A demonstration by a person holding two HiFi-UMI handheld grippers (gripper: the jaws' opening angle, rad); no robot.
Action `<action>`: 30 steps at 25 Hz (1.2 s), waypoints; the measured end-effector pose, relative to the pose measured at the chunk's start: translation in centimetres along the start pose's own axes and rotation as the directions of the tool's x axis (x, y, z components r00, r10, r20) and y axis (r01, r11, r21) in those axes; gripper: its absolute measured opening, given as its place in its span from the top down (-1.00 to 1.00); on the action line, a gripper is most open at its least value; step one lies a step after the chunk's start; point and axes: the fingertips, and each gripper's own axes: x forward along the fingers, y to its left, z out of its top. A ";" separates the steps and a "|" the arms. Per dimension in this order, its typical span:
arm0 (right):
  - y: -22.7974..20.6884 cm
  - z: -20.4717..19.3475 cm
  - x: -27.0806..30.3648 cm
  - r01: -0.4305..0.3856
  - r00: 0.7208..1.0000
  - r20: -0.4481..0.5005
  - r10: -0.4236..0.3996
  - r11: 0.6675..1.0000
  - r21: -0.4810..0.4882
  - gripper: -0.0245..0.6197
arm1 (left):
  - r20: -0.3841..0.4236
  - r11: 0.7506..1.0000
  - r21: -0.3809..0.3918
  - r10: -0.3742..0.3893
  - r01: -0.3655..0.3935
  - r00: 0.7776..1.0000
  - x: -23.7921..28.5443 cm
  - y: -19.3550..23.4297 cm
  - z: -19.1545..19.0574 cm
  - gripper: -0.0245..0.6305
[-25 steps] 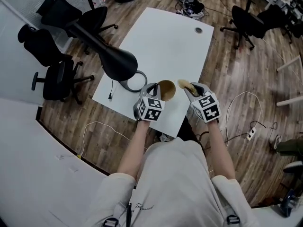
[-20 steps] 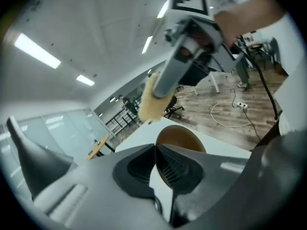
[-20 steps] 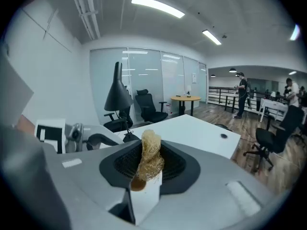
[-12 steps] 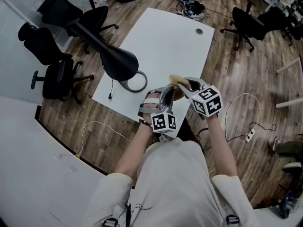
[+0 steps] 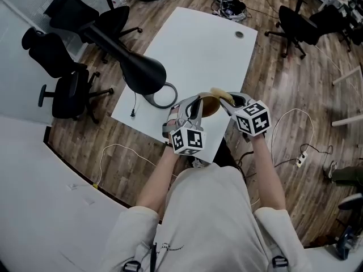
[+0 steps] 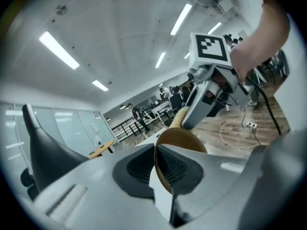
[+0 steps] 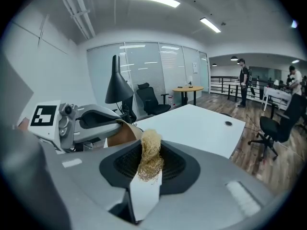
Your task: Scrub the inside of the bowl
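I judge the bowl to be light, rigid and thin-walled, so the rim is the correct hold. The left gripper has its jaws clamped across that rim, with the bowl raised and tilted over the near edge of the table. The scrubber looks soft and fibrous and is pinched in the right gripper; both forearms angle inward, placing it just at the bowl's rim.

Your left gripper has lifted the bowl off the table and tipped it toward the right. Your right gripper has moved the scrubber left to the bowl's far rim.
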 end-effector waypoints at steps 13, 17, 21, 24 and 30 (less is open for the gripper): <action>-0.3 -3.4 -1.0 -0.050 0.998 -0.029 0.052 0.997 0.060 0.56 | 0.023 0.837 -0.544 -0.059 0.062 0.998 2.7 2.8 -0.9 0.88; 0.0 -3.8 -0.6 -0.025 0.999 -0.020 0.026 0.998 0.065 0.56 | 0.034 0.643 -0.763 -0.062 0.066 0.998 4.4 3.7 -1.0 0.88; 0.5 -3.4 -0.1 0.019 1.000 0.006 -0.020 0.998 0.061 0.56 | 0.065 0.470 -0.878 -0.063 0.087 0.996 5.4 3.4 -0.5 0.88; 1.2 -2.9 0.5 0.026 0.999 0.033 -0.028 0.996 0.080 0.56 | 0.101 0.348 -0.930 -0.058 0.115 0.993 5.7 3.0 -0.3 0.88; 2.5 -2.5 1.9 0.004 0.997 0.079 -0.012 0.994 0.110 0.56 | 0.172 0.209 -0.959 -0.112 0.192 0.979 5.9 0.6 0.7 0.88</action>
